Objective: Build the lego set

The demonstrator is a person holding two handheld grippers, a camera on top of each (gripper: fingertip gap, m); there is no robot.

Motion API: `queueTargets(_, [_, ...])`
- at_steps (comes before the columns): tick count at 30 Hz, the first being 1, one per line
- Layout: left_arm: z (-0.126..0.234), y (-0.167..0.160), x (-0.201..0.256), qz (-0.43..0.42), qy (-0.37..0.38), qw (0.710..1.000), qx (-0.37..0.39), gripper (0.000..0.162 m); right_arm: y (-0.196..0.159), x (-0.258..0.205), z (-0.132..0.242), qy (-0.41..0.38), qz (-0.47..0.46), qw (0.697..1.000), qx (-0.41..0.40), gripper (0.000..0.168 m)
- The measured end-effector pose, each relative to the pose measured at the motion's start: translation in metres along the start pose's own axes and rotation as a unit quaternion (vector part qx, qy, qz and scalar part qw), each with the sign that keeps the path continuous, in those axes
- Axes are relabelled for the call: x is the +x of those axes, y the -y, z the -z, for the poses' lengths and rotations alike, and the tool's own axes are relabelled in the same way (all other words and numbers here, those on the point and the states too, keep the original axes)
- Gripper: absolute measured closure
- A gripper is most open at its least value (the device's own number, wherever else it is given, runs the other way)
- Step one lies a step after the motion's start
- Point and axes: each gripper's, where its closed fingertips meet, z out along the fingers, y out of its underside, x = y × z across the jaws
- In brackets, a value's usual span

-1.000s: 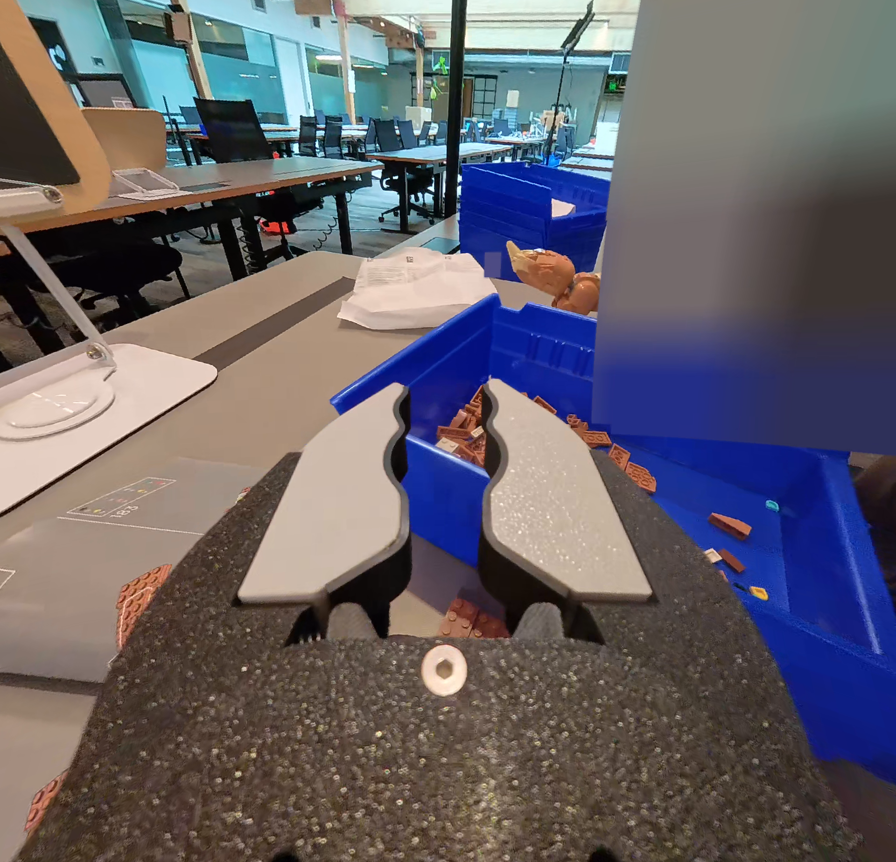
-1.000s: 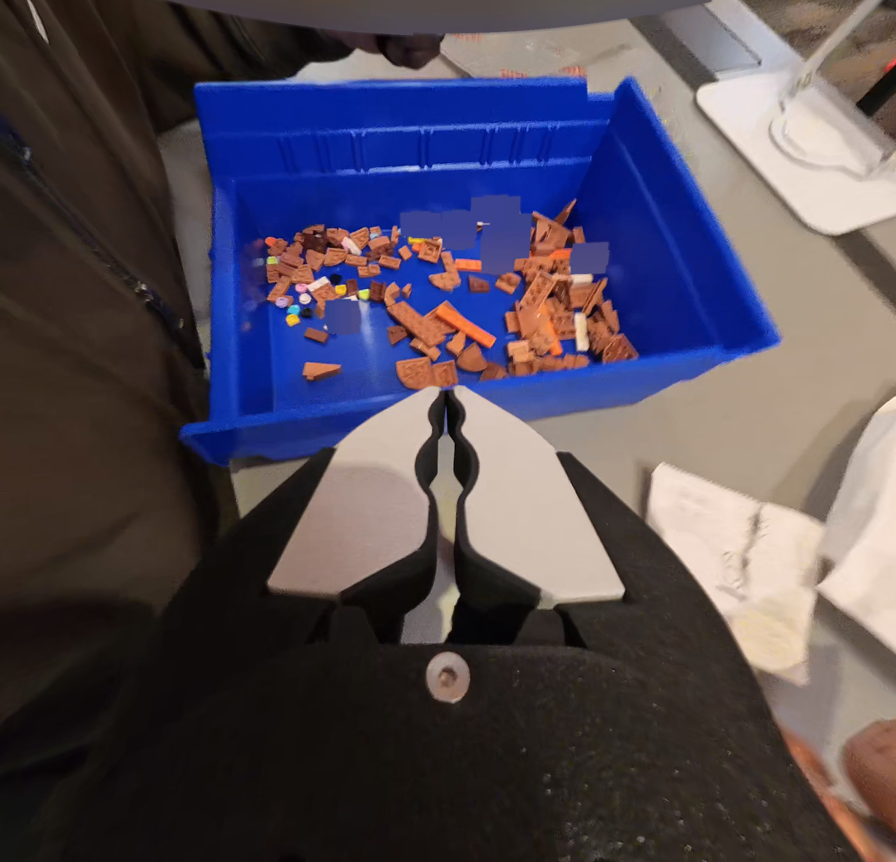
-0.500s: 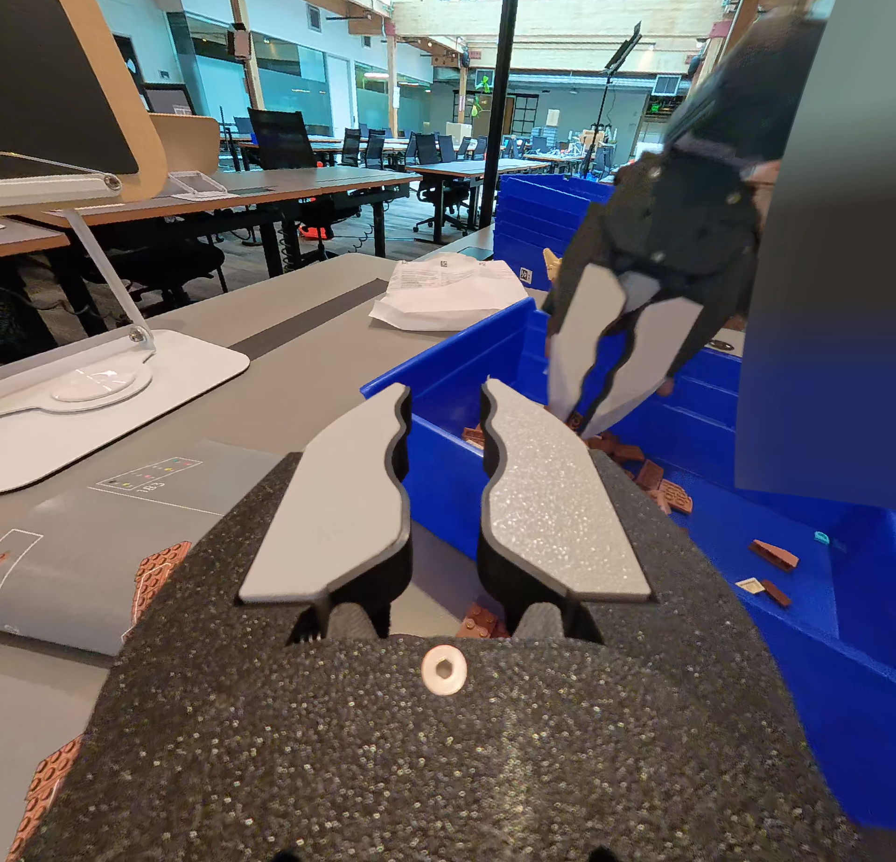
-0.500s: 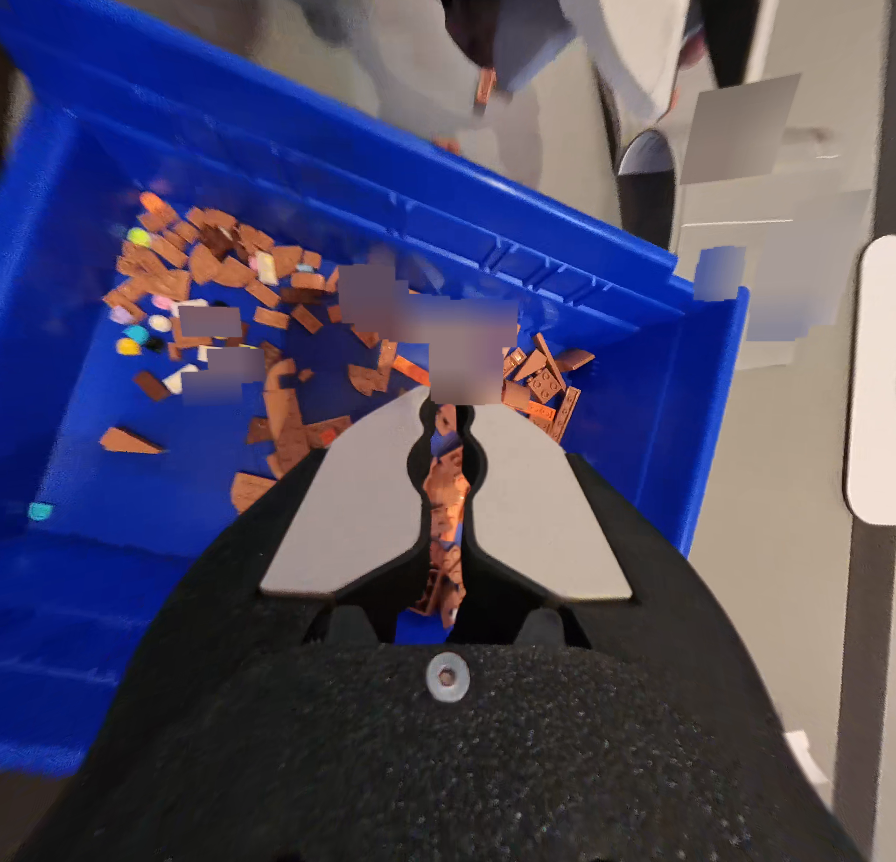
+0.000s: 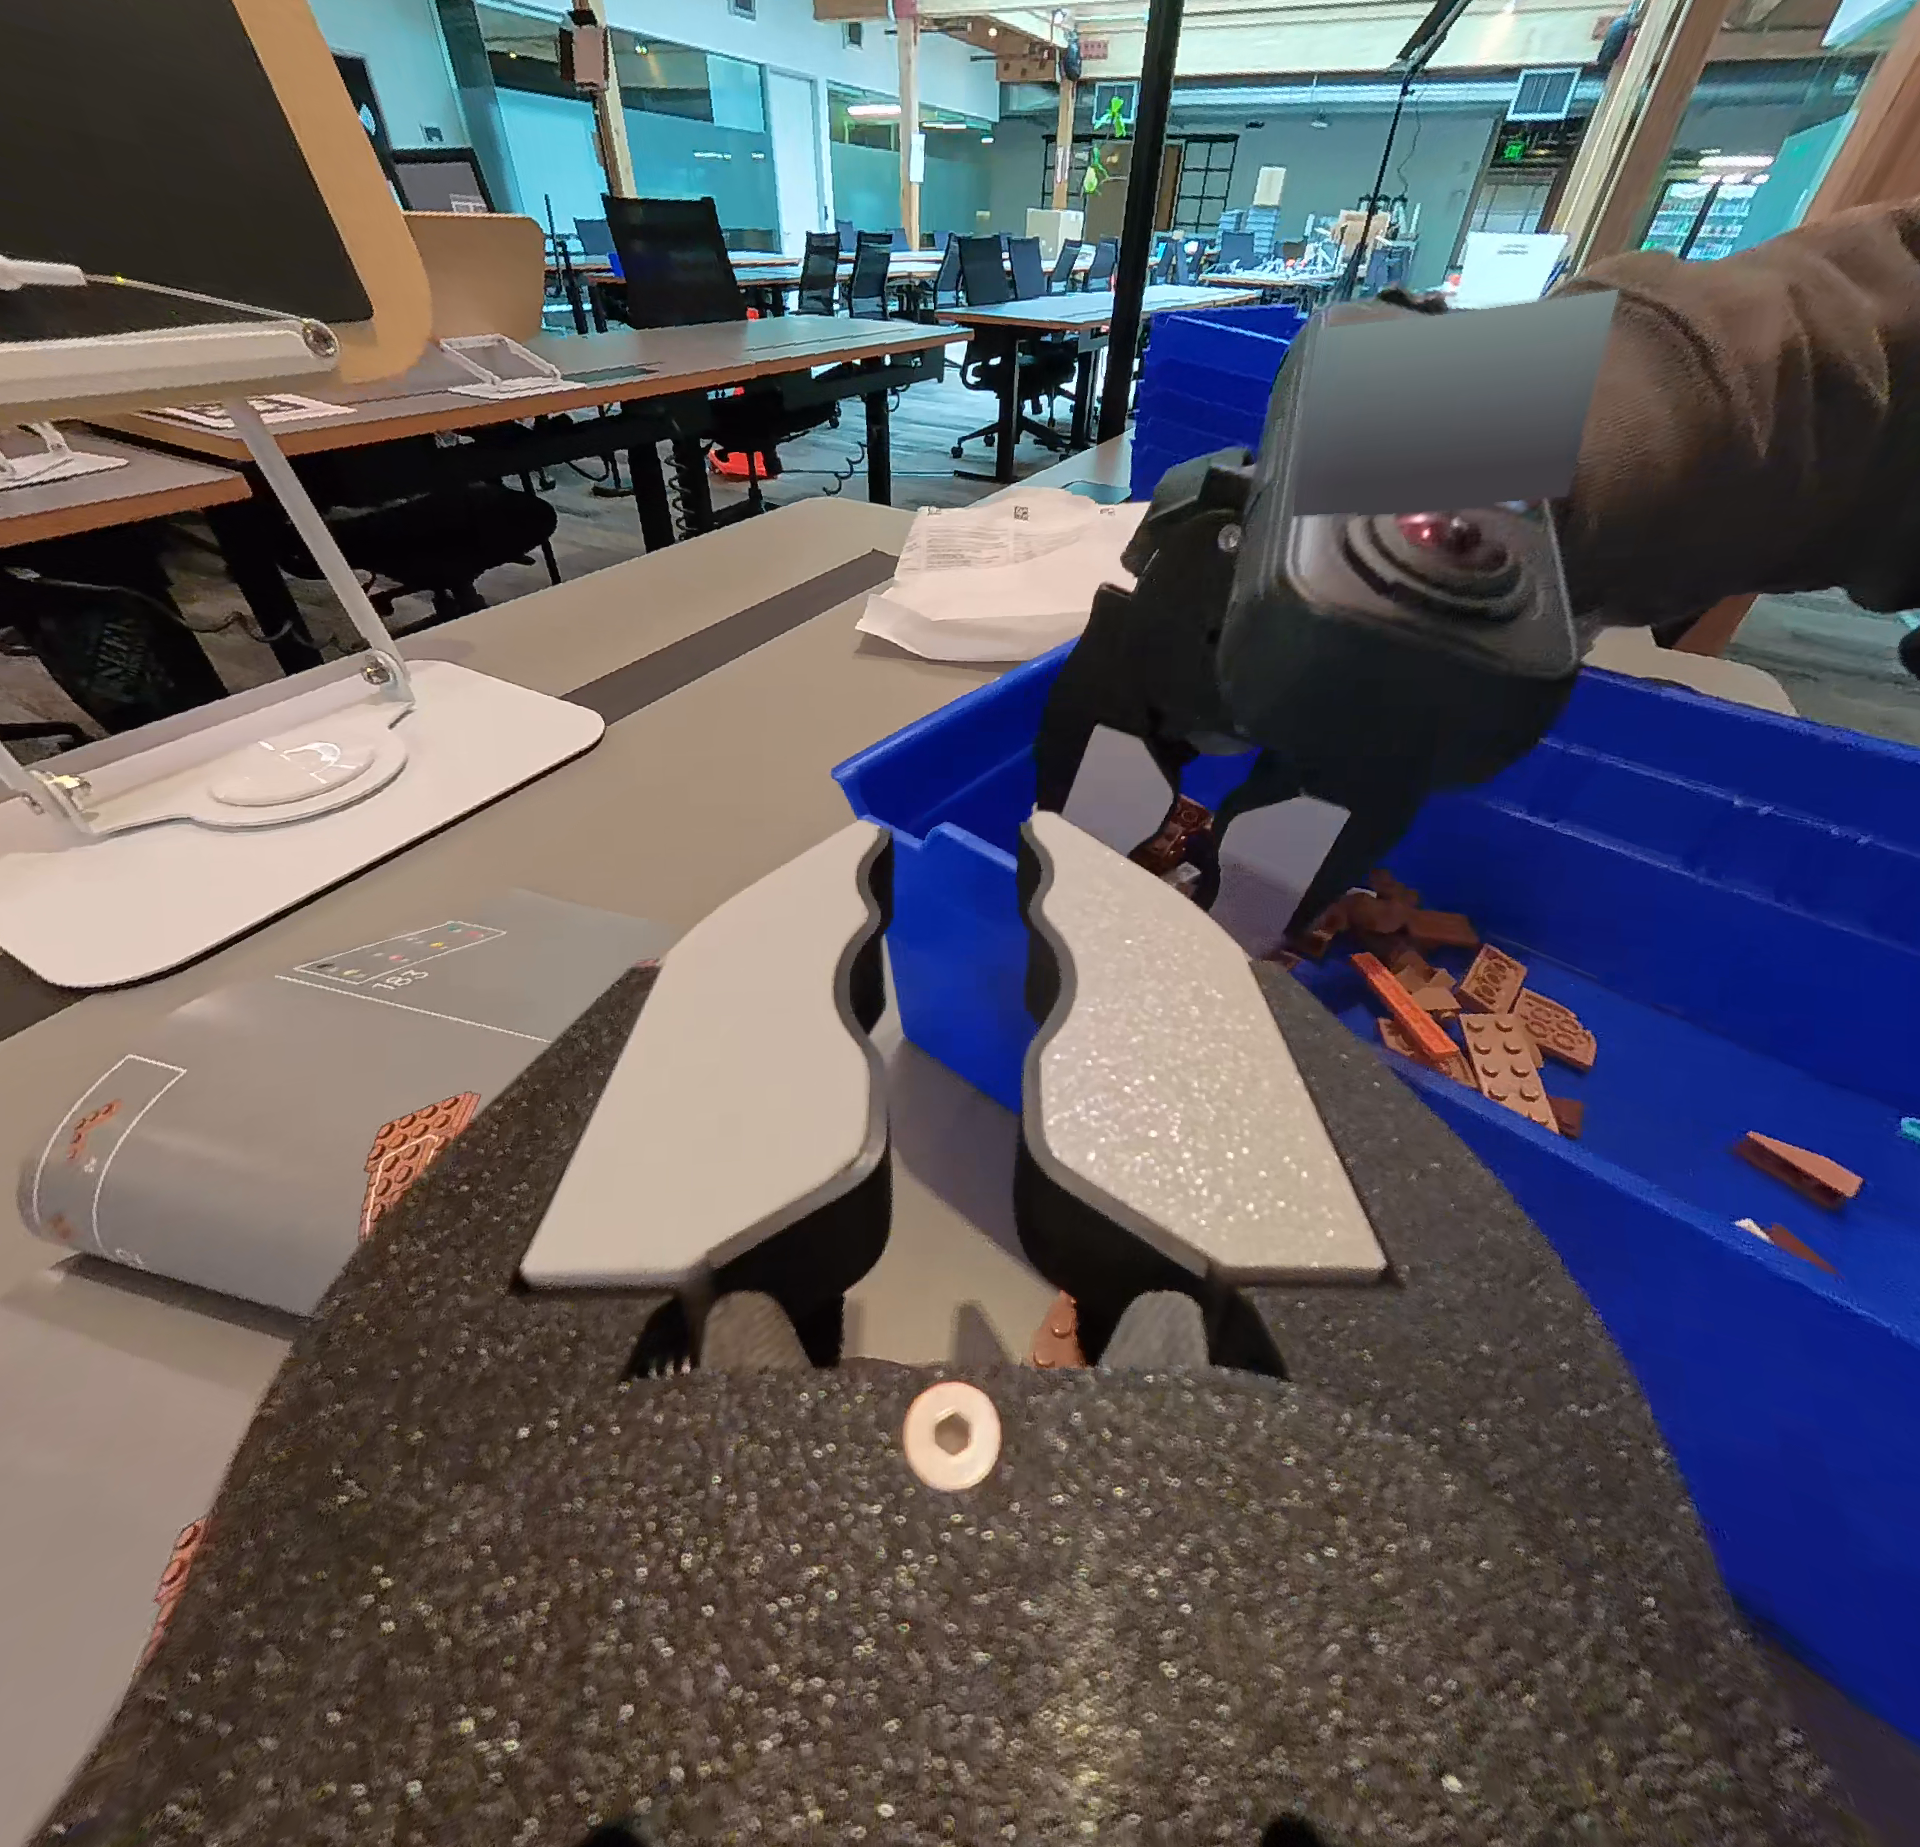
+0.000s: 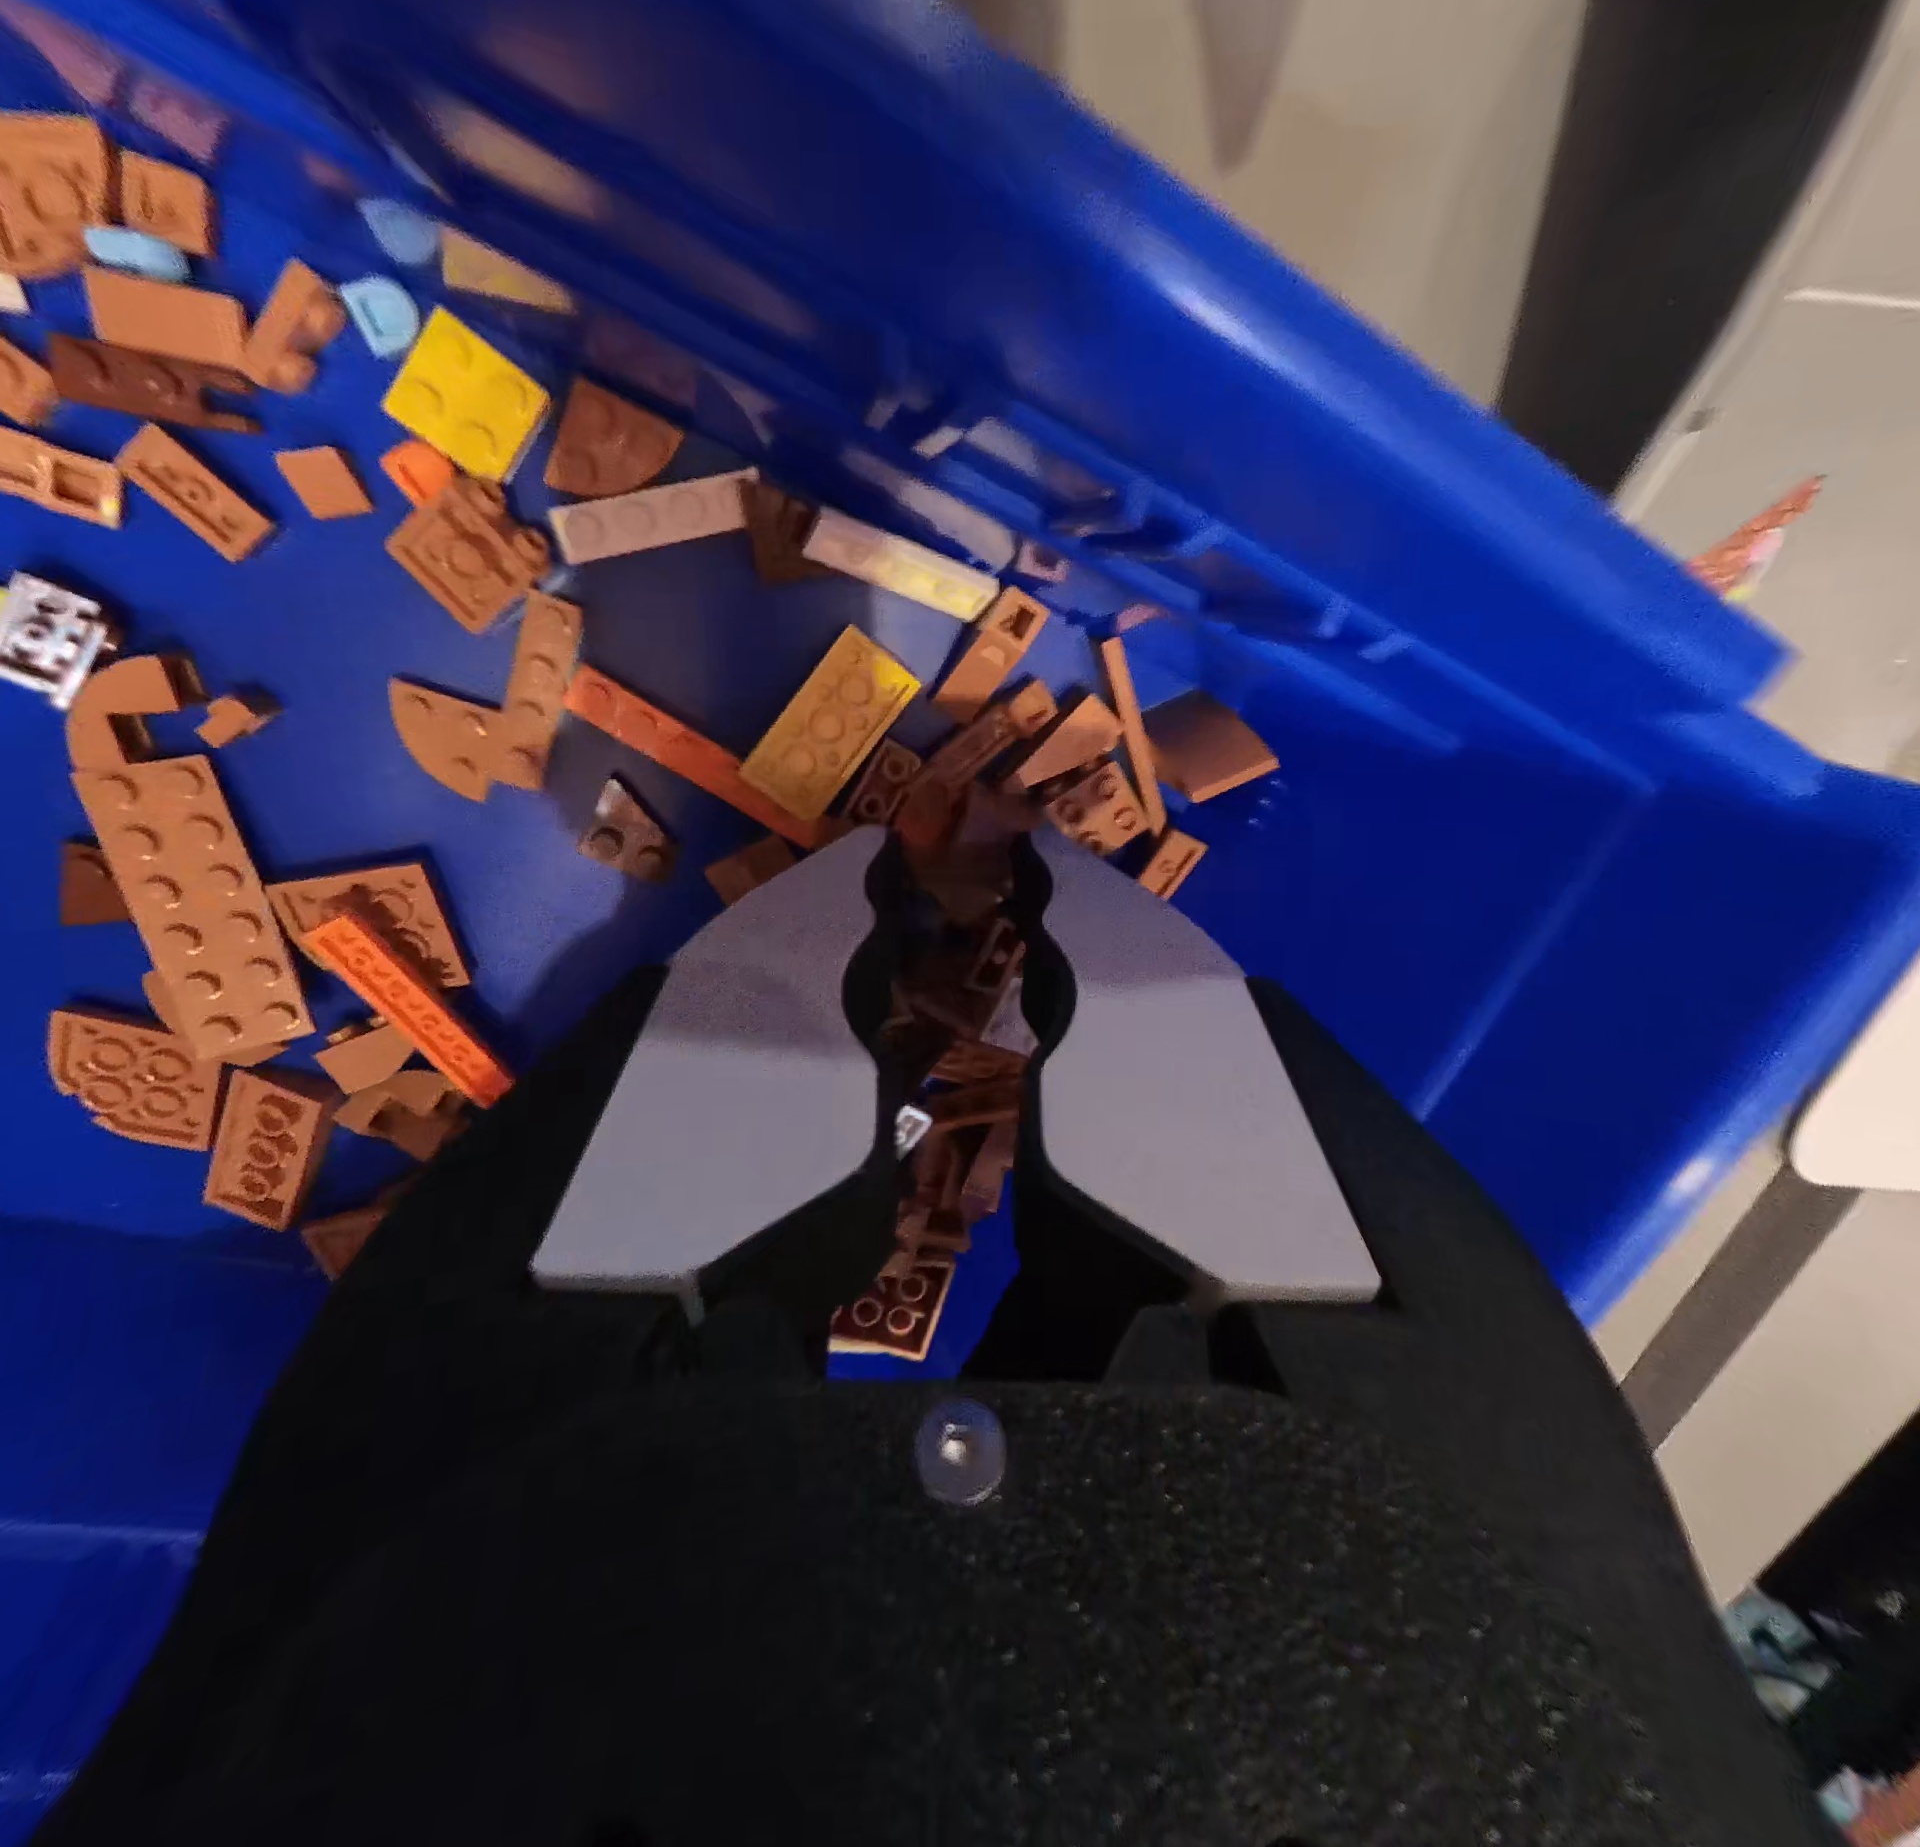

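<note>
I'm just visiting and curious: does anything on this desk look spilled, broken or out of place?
Nothing stands out. The loose bricks lie scattered, but all inside the blue bin. The right gripper is down among them, the left gripper waits outside the bin.

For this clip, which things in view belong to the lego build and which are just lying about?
Belongs to the job:
- blue bin
- loose brown lego pieces
- instruction booklet
- right hand-held gripper, open, down in the bin
- left hand-held gripper, open, empty

Lying about:
- white stand base
- crumpled white paper
- stacked blue bins
</note>
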Motion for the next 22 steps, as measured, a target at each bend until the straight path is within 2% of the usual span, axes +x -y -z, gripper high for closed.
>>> queueTargets(1, [0.000,-0.001,-0.001,-0.002,0.002,1.000,-0.003,0.140,-0.001,0.000,-0.001,0.002,0.001,1.000,-0.006,0.146])
queueTargets(11, [0.002,-0.003,-0.004,-0.001,0.002,1.000,-0.008,0.139,-0.037,-0.016,0.017,0.037,-0.033,0.997,-0.052,0.164])
queueTargets(17, [0.002,-0.003,-0.001,-0.005,0.000,1.000,-0.009,0.140,-0.051,-0.014,0.042,0.020,-0.063,0.997,-0.036,0.159])
queueTargets(22, [0.001,-0.005,-0.002,-0.001,-0.002,1.000,-0.010,0.140,-0.066,-0.017,0.046,0.015,-0.081,0.996,-0.047,0.155])
